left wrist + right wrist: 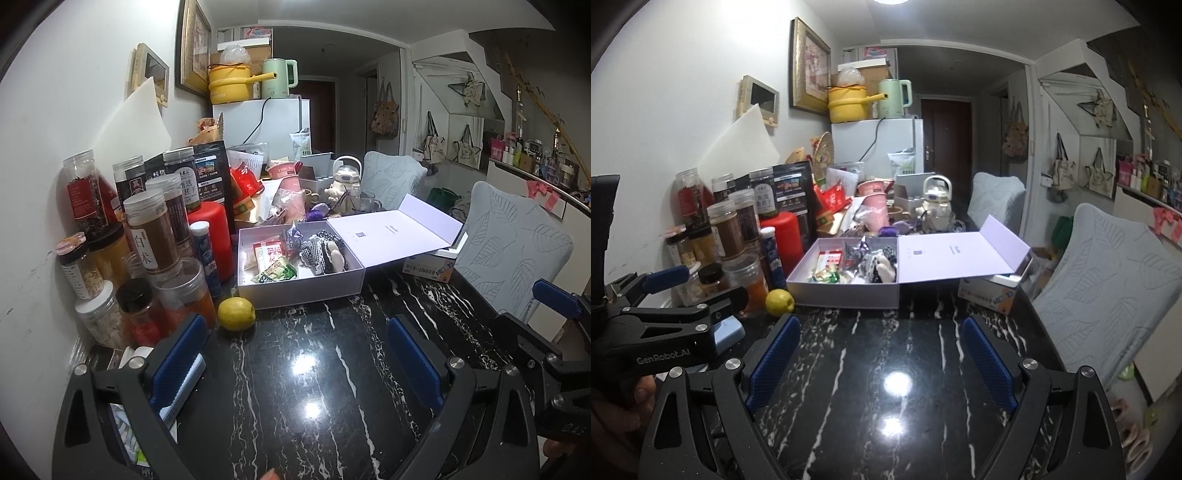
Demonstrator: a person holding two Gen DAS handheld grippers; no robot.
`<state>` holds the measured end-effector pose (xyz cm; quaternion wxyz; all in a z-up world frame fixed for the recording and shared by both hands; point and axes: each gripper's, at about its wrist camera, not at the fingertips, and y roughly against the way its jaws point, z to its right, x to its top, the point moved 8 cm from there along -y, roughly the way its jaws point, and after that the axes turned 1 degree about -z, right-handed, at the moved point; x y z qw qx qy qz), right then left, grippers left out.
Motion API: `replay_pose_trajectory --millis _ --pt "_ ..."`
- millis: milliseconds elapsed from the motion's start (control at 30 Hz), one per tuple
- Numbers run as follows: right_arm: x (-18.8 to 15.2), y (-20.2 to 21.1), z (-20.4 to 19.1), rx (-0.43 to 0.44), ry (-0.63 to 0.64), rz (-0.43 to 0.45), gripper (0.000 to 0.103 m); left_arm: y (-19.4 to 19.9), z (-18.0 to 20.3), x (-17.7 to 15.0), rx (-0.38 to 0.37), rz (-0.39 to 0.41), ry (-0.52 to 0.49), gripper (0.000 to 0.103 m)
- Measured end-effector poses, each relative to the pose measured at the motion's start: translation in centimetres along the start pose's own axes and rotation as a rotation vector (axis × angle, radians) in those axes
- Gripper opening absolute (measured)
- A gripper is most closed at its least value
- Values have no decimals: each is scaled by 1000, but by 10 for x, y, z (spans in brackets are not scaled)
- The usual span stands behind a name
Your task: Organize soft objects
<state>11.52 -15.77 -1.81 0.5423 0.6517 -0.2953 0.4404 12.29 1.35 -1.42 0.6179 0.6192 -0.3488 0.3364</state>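
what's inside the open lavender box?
Inside the box: a red-and-white packet, green snack wrappers, black-and-white checked fabric and a beige plush piece. Anything beneath them is covered.

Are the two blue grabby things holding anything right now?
No, nothing is held. The left gripper and the right gripper both have their fingers spread wide over the bare black marble table. The lemon and the open box sit untouched ahead.

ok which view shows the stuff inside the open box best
The left wrist view: it looks down into the open box, so the snack packets and the black-and-white checked fabric item are separate and clear. The right wrist view sees the box from lower, so its contents bunch together.
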Motion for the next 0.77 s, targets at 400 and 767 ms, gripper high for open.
replay_pose_trajectory --millis 400,767 --pt "-2 0 1 -27 0 -11 91 -6 3 -7 -15 -33 -5 100" --pt "-8 -4 2 -43 -3 -28 91 -12 1 -14 22 -51 -14 100"
